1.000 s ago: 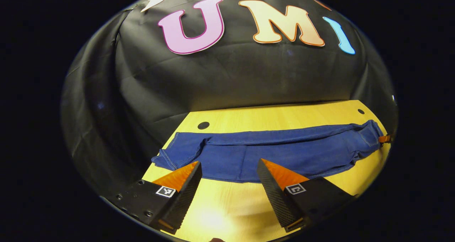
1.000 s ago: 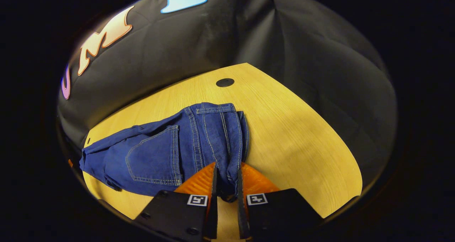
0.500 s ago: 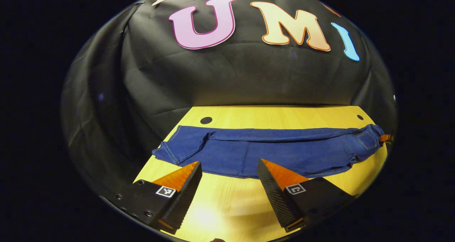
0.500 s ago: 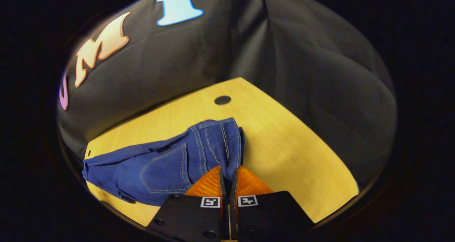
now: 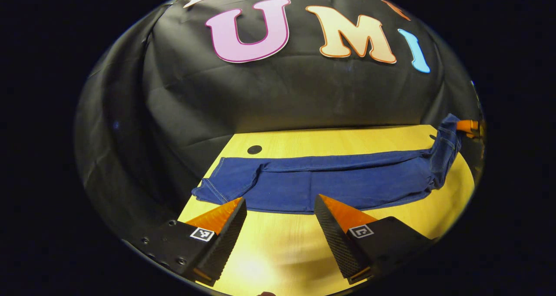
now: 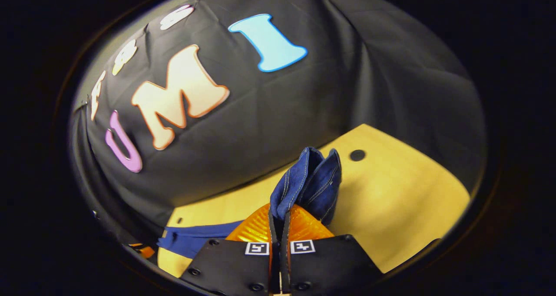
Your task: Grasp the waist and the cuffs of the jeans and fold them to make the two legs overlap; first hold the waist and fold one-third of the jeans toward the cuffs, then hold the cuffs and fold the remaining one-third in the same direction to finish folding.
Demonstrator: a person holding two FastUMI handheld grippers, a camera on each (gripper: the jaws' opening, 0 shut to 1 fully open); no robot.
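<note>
Broadly, the yellow wood-grain counter (image 5: pixel 330 144) spans the booth w/ black cloth behind it, and the blue jeans (image 5: pixel 339 181) lie stretched across it lengthwise, legs overlapped, running side to side in the left gripper view. Cuffs (image 5: pixel 213 191) sit flat at the left end of that view, near the counter's edge and just beyond the left claw (image 5: pixel 280 202). At the opposite end the waist (image 5: pixel 447 133) is lifted clear of the counter, fabric rising from the flat part up to the right claw (image 5: pixel 468 125), seen far off at the view's right rim. In the right gripper view the right claw (image 6: pixel 278 213) is closed tight on the waist (image 6: pixel 310 181); both fingers pinch the denim, which bunches up above the tips in a folded tuft w/ pale stitching showing. Rest of the jeans (image 6: pixel 195 237) trails low-left in that view, flat on the counter (image 6: pixel 399 209). Left claw is spread wide, holding nothing, tips hovering over bare counter just short of the jeans' near edge, approx. between cuffs and mid-leg. Small dark round holes dot the counter: one (image 5: pixel 254 149) by the cuffs' far corner, another (image 6: pixel 357 155) just right of the raised waist.
</note>
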